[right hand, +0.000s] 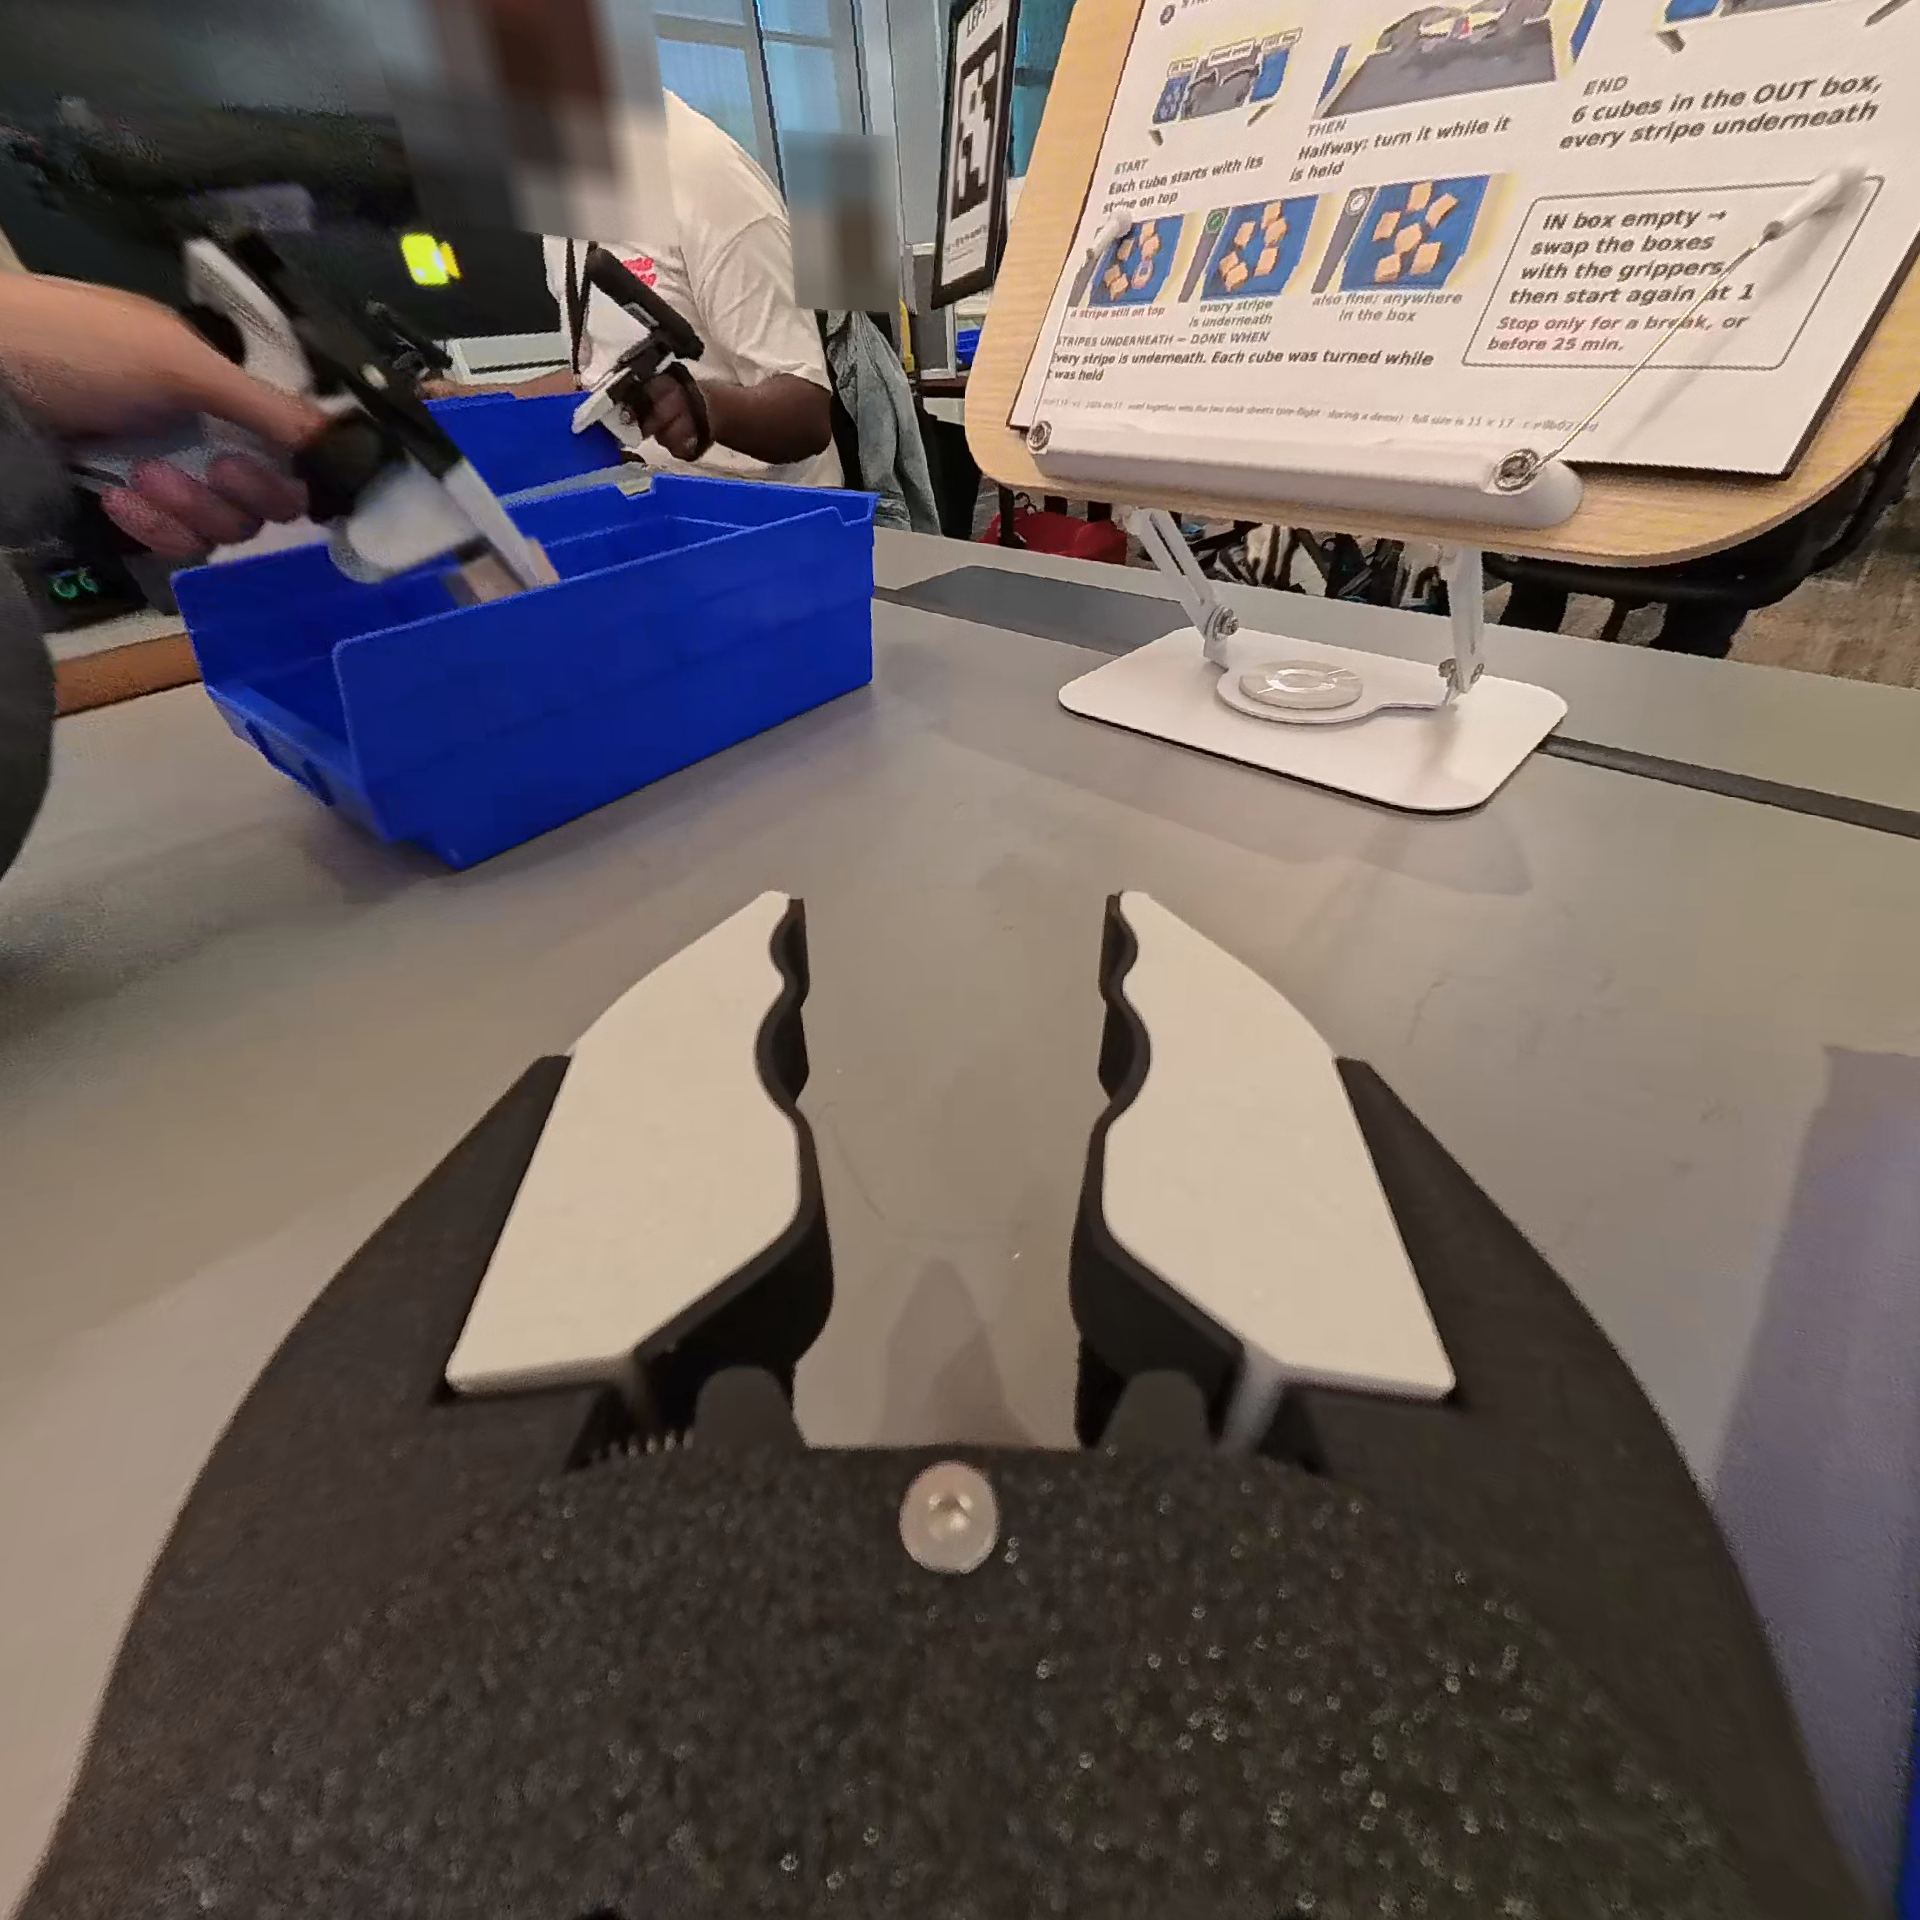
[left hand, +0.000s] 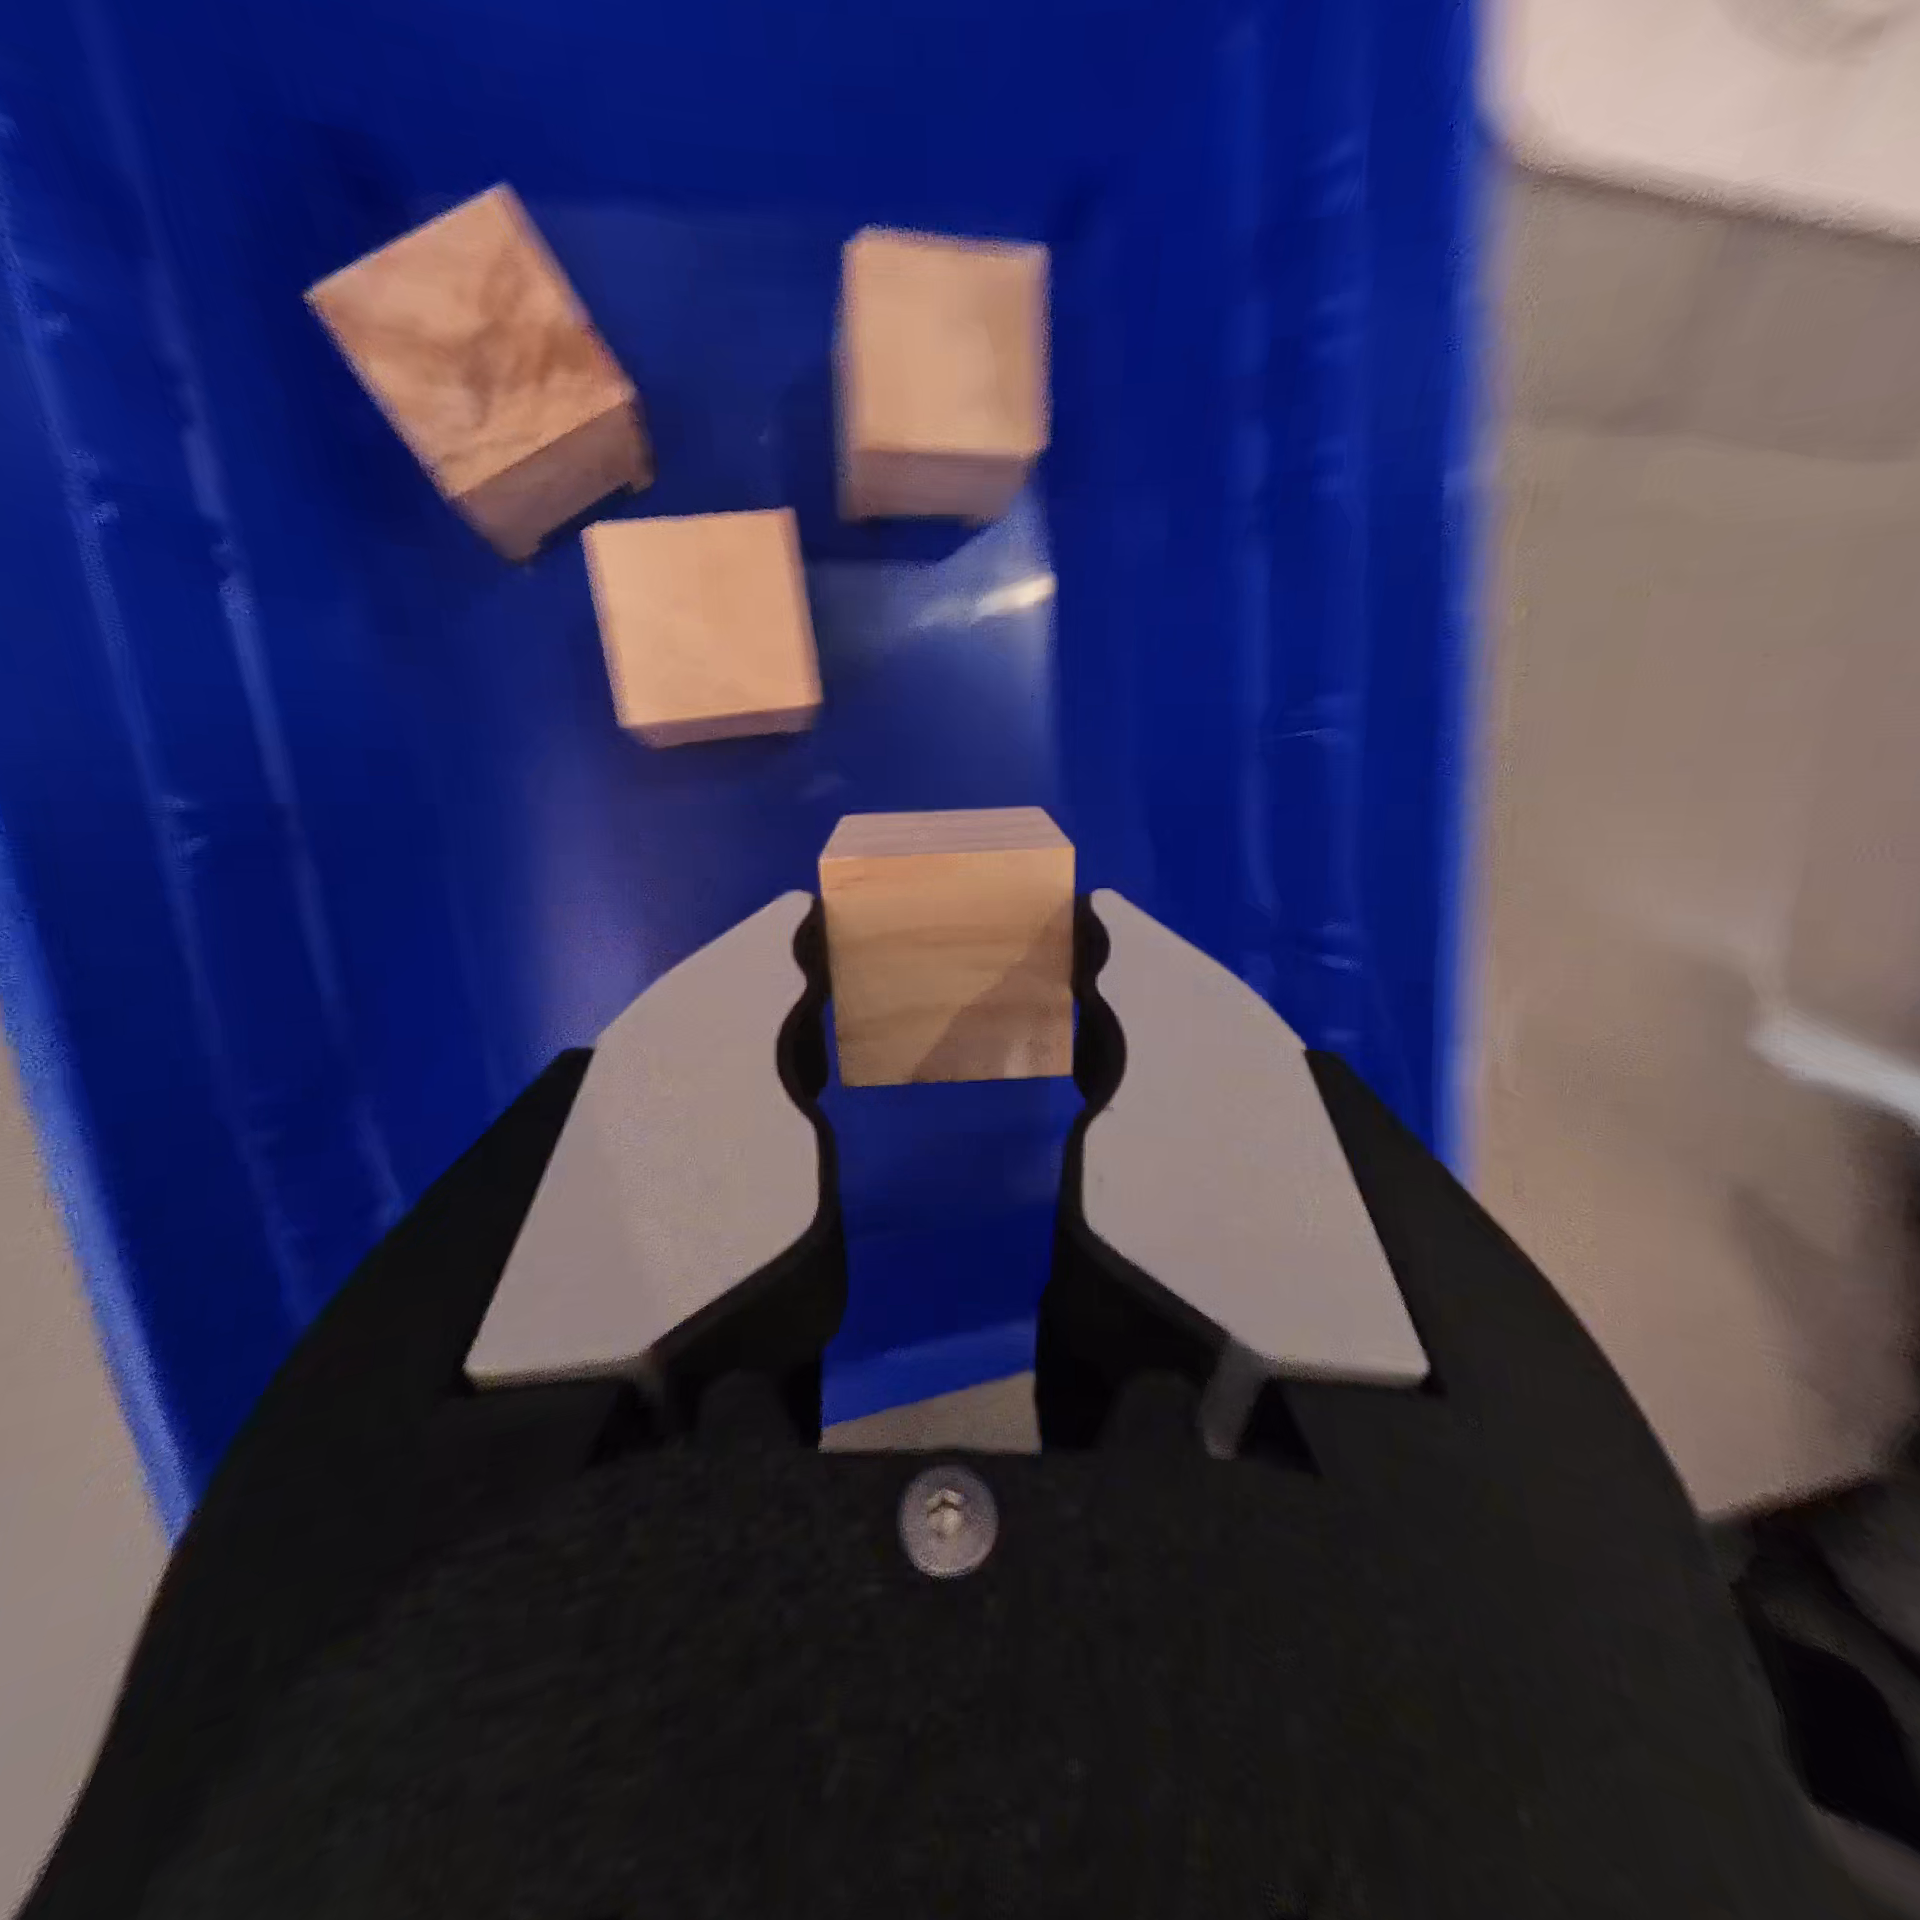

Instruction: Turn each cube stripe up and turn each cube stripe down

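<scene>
In the left wrist view, the left gripper (left hand: 948,961) is pinching a small pale wooden cube (left hand: 948,961) between its fingertips at frame centre, hanging over the deep blue plastic bin (left hand: 1195,727). No stripe is showing on its visible faces, so which way to turn it cannot be told. Farther up the frame, three more plain wooden cubes (left hand: 701,623) are lying on the bin floor. The right gripper (right hand: 951,956) is gaping wide and empty above the grey table (right hand: 1351,1039), well apart from the bin.
</scene>
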Available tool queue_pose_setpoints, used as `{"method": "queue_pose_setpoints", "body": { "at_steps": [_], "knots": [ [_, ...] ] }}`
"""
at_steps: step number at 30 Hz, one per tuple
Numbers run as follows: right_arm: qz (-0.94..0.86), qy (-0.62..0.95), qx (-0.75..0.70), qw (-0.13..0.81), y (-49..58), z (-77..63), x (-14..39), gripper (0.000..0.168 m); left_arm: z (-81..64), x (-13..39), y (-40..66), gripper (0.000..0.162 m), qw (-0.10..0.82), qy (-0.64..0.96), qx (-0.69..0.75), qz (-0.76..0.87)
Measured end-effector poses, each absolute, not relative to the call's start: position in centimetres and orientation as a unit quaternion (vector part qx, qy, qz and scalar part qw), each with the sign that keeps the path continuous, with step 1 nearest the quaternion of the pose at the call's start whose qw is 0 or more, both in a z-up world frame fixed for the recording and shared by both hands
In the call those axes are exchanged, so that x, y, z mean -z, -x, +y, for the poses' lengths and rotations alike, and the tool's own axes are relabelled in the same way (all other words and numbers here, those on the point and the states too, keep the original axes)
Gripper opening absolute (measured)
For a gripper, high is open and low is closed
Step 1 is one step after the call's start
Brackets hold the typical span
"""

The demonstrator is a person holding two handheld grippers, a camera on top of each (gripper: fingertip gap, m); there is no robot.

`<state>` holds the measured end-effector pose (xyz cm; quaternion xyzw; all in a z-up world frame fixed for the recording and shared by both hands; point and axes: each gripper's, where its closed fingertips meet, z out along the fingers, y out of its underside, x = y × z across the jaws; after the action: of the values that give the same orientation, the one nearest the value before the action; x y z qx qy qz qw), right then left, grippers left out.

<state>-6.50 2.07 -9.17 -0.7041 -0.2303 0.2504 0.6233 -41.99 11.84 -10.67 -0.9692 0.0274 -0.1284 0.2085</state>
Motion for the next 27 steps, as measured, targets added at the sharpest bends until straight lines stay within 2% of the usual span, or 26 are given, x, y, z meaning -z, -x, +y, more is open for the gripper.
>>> {"method": "queue_pose_setpoints", "body": {
  "at_steps": [3, 7, 10, 15, 18, 22, 27],
  "knots": [
    [-0.216, 0.705, -0.272, 0.618, 6.3, 2.3, 9.1, 0.054, 11.3, 5.6, 36.7, 0.044, 0.277, 0.915, 0.288, 0.057],
    [-0.187, 0.709, -0.308, 0.606, 5.8, 2.7, 9.1, 0.054, 9.4, 0.9, 28.6, 0.044, 0.322, 0.832, 0.438, 0.115],
    [-0.181, 0.709, -0.315, 0.604, 5.7, 2.7, 9.2, 0.054, 7.2, -1.1, 21.6, 0.043, 0.305, 0.755, 0.561, 0.148],
    [-0.197, 0.698, -0.346, 0.595, 6.5, 2.1, 8.8, 0.054, 4.7, -0.5, 13.3, 0.043, 0.22, 0.657, 0.708, 0.141],
    [-0.216, 0.671, -0.431, 0.563, 8.0, 0.7, 7.5, 0.056, 3.6, 0.2, 11.5, 0.043, 0.183, 0.613, 0.756, 0.137],
    [-0.163, 0.65, -0.584, 0.458, 9.5, -0.2, 4.9, 0.065, 3.1, 1.6, 10.7, 0.043, 0.191, 0.626, 0.743, 0.142],
    [-0.064, 0.656, -0.676, 0.329, 10.9, 1.0, 3.7, 0.07, 2.3, 2.4, 10.1, 0.043, 0.205, 0.641, 0.722, 0.158]
  ]
}}
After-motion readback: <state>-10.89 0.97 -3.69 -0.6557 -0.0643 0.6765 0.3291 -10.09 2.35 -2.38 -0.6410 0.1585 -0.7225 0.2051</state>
